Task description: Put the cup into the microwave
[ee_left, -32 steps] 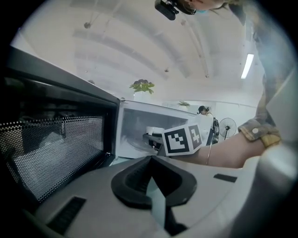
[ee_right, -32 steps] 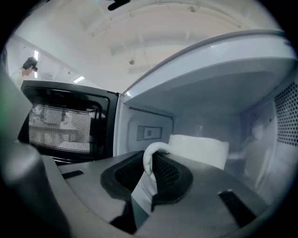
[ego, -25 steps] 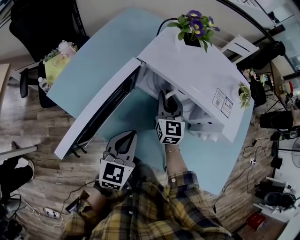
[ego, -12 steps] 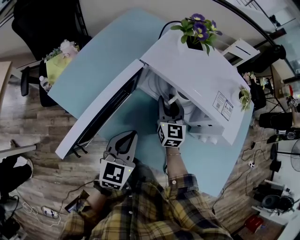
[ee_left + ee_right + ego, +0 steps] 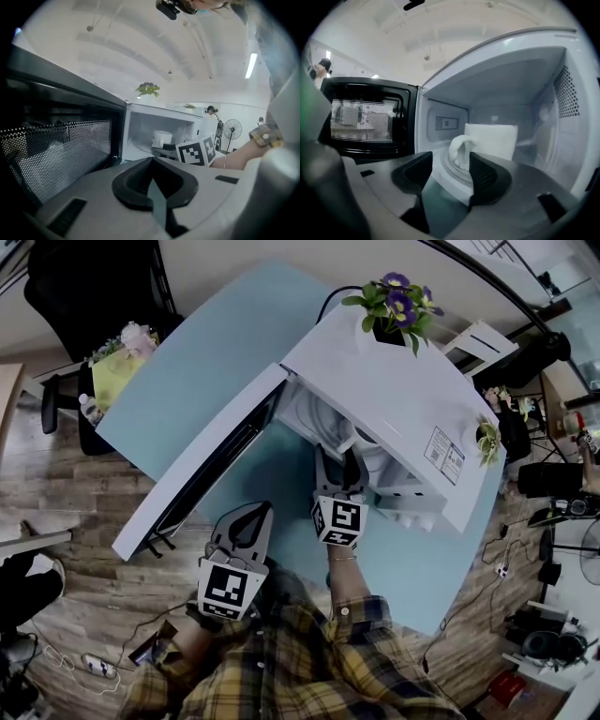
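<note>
Head view: the microwave (image 5: 384, 381) sits on a pale blue bench (image 5: 206, 343) with its door (image 5: 202, 465) swung wide out to the microwave's left. The left gripper (image 5: 253, 512) hangs in front of the microwave, below the open door, its jaws pressed together on nothing. The right gripper (image 5: 339, 456) reaches into the microwave's mouth, and its jaws are opening. In the right gripper view the white cup (image 5: 492, 140) stands upright on the turntable (image 5: 449, 171) inside the microwave. Its handle (image 5: 458, 147) points out toward the opening and sits in the gap between the spreading jaws, with neither pad pressing on it.

The placing looks done, so the risk lies in the exit. The handle is close to the right-hand jaw, and a sideways or twisted pull-back could hook it, then drag or tip the cup toward the microwave's front lip. Backing straight out of the microwave should avoid that. If the door is swung shut too early, it would strike the right gripper in the microwave's mouth. A hard slam might also jolt the potted flowers (image 5: 394, 296) on top of the microwave.
</note>
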